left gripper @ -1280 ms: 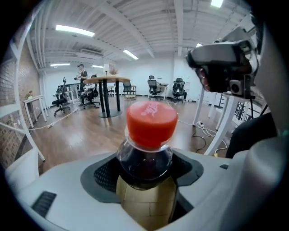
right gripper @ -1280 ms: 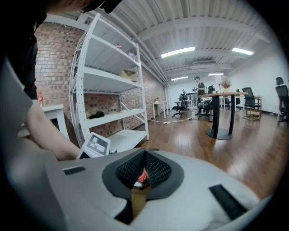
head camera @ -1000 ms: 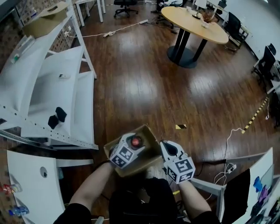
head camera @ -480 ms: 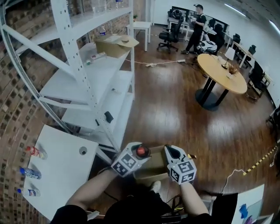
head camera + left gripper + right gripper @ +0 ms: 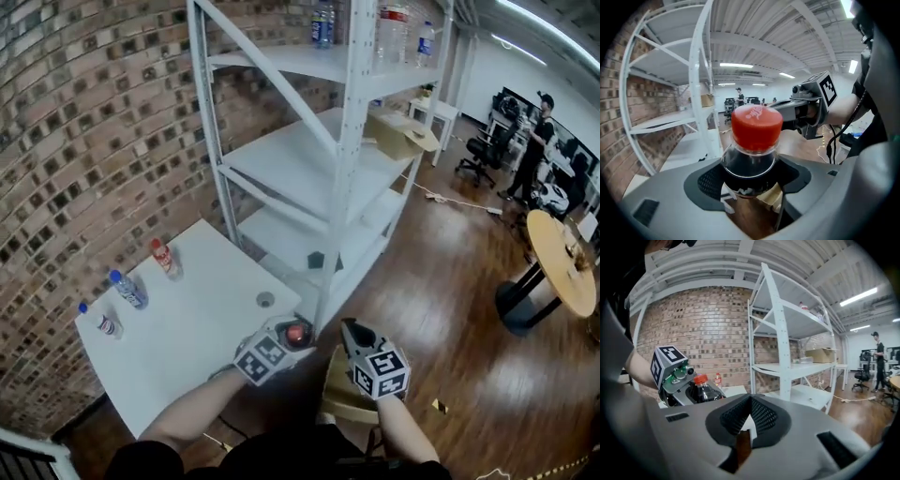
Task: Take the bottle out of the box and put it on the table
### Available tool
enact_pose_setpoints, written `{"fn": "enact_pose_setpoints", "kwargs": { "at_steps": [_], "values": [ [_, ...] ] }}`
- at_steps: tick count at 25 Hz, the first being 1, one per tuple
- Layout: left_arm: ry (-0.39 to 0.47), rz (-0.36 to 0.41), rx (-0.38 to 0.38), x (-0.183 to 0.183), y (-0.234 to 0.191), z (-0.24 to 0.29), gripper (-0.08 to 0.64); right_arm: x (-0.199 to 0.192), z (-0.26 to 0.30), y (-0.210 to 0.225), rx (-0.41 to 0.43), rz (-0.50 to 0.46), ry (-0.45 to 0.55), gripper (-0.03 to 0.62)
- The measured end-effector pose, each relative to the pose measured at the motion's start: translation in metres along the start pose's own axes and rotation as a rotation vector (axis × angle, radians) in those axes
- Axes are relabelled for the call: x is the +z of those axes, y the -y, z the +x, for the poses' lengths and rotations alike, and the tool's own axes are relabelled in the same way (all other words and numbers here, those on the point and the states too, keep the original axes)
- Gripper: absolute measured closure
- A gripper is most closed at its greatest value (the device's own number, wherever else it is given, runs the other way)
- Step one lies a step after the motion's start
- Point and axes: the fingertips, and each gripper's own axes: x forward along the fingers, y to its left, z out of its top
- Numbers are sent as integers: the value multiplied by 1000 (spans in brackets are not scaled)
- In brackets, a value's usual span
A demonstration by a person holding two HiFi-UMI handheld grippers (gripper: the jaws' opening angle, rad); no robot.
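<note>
A dark cola bottle (image 5: 296, 331) with a red cap stands upright between the jaws of my left gripper (image 5: 281, 342), which is shut on its shoulder just under the cap. The left gripper view shows the bottle (image 5: 754, 140) close up in my left gripper (image 5: 752, 174). My right gripper (image 5: 352, 333) hangs beside it, pads together, holding nothing. In the right gripper view, my right gripper (image 5: 750, 401) looks past the held bottle (image 5: 703, 390). The open cardboard box (image 5: 345, 394) lies on the floor below my hands. The white table (image 5: 187, 323) is to the left.
Three small bottles (image 5: 127, 289) stand at the table's far left by the brick wall. A white shelf rack (image 5: 347, 187) rises just behind the table, with a cardboard box (image 5: 403, 136) on one shelf. A round wooden table (image 5: 562, 272) and a person (image 5: 539, 131) are at far right.
Both grippers have risen from the box on the floor, the bottle with the left one. The view has swung from the floor up to the white table and shelf rack.
</note>
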Motion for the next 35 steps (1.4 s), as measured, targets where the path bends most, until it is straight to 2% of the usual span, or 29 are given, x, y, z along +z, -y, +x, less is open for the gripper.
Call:
{"fn": "enact_pose_setpoints", "kwargs": {
  "at_steps": [5,12,16,22,26,28,35],
  "values": [
    [-20,-116,241,-29,-60,-66,250,27,71,-56,241,-77,8,588],
    [-52,-272,587,-69,-108,-161,250,60,141,-147,597,-194,7,588],
    [-76,-350,749,-92,-113,-207,250,58,162,-195,767,-229,-7,588],
    [-157,-466,953,-141,-94,-276,250,31,171,-290,1023,-271,-61,588],
    [-180,-555,1019,-179,-80,-316,250,15,166,-345,1167,-314,-79,588],
    [-188,-589,1032,-200,-81,-333,250,11,172,-370,1201,-343,-80,588],
    [-199,-627,1014,-259,-121,-389,250,1,232,-436,1158,-366,-146,588]
  ]
}}
